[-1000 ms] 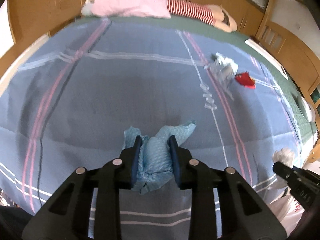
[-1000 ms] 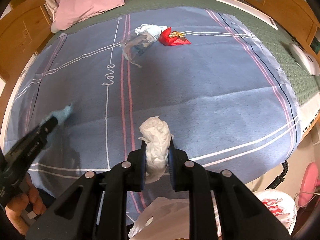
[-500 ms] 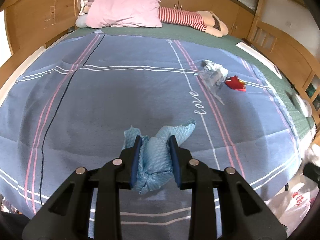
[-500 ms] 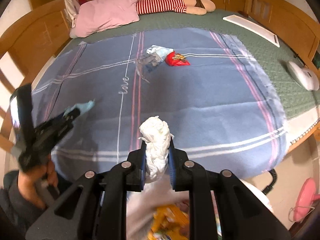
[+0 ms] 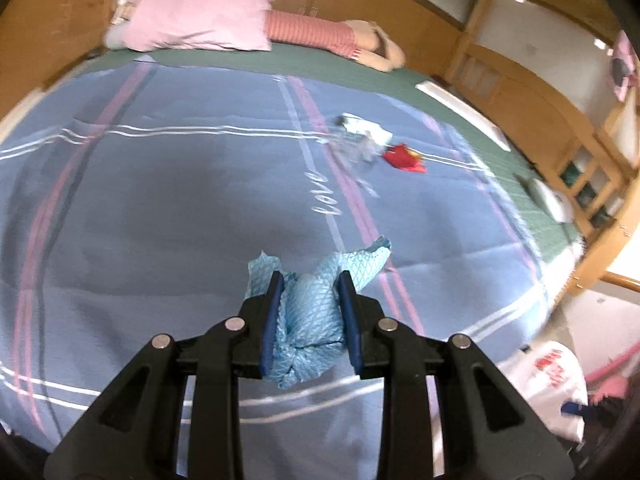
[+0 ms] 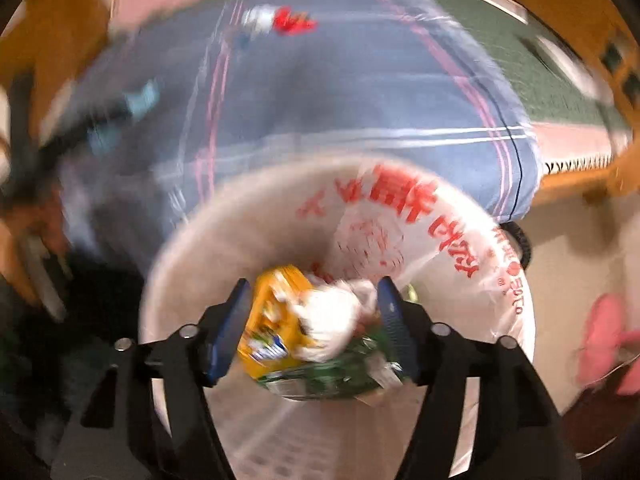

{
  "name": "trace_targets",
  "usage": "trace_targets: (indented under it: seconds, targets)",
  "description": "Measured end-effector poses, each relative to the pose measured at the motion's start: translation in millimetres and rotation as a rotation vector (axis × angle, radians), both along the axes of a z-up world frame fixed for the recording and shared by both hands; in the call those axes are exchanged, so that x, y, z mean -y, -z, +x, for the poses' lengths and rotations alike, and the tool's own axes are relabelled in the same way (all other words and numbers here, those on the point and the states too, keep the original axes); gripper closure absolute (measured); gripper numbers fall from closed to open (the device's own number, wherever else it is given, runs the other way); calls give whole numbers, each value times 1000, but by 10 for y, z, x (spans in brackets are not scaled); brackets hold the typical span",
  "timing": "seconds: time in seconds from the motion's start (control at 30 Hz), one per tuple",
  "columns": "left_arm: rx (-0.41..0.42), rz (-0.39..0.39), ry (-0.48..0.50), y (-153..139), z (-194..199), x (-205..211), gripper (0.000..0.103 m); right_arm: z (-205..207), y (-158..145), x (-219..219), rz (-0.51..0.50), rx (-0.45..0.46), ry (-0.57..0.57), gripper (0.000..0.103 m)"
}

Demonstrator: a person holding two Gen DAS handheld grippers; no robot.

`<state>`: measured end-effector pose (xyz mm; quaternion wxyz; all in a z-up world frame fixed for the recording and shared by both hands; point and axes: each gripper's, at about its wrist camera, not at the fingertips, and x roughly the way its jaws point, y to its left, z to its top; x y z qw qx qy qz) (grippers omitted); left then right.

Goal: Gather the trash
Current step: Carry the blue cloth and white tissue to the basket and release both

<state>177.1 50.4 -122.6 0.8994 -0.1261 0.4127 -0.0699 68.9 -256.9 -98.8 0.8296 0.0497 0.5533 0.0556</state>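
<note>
Right wrist view: hanging wide open, right gripper [image 6: 312, 316], over the trash bag [image 6: 460, 240], so the white wad [image 6: 328, 320] drops in. Left gripper [image 5: 308, 304] squeezing the blue cloth [image 5: 308, 316], near the bed [image 5: 160, 200] edge, waiting to go next.

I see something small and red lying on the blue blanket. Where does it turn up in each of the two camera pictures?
Left wrist view: the red wrapper lies right of centre on the blue blanket, beside a clear crumpled wrapper.
Right wrist view: the red wrapper sits near the top, left of centre, blurred.
Shared landmark: the blanket's pink stripes pass just left of it.
</note>
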Motion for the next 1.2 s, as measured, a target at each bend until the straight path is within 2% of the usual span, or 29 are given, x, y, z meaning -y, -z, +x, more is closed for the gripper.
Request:
trace_targets:
  seconds: [0.07,0.17,0.23,0.4,0.47,0.5,0.53,0.57,0.63,0.73,0.77,0.83,0.87,0.9,1.0,1.1,1.13,1.2]
  targets:
    - [6,-59,85,-9,-10,77,74,-5,-179,138,48,64,65,33]
    - [13,-193,248,-31,-43,228,74,11,-398,291,89,151,153,32]
    - [23,-238,362,-62,-90,372,74,6,-490,421,135,193,213,32]
    - [92,-242,785,-212,-471,987,71,145,-457,578,185,194,283,31]
    - [103,-221,964,-213,-697,1256,52,222,-399,578,189,179,290,31]
    - [113,-195,1000,-209,-767,1340,21,265,-372,589,189,174,292,31]
    - [137,-144,1012,-205,-837,1417,7,296,-368,607,190,171,294,31]
    - [158,-102,1007,-202,-867,1462,7,328,-357,620,194,168,294,31]
    - [165,-83,950,-198,-800,1443,7,438,-347,600,202,166,297,31]
    - [138,-113,707,-193,-456,1175,7,689,-362,522,186,172,281,31]
    - [125,-90,564,-181,-315,1029,7,829,-370,469,168,170,268,31]
    - [87,15,226,-117,-71,669,8,1097,-369,340,150,170,234,31]
    - [62,45,114,-88,7,545,8,1284,-357,228,142,174,203,31]
    - [34,43,-4,-65,102,343,8,1412,-340,148,133,178,182,31]
    - [27,-42,-198,-107,297,-112,9,2045,-214,-270,99,182,99,31]
    - [22,-16,-321,-106,410,-360,8,2512,-93,-577,145,159,78,31]
    - [1,5,-370,-54,442,-419,8,2696,-36,-729,190,142,57,31]
    - [-65,-9,-424,83,430,-571,8,3013,106,-1026,230,93,25,31]
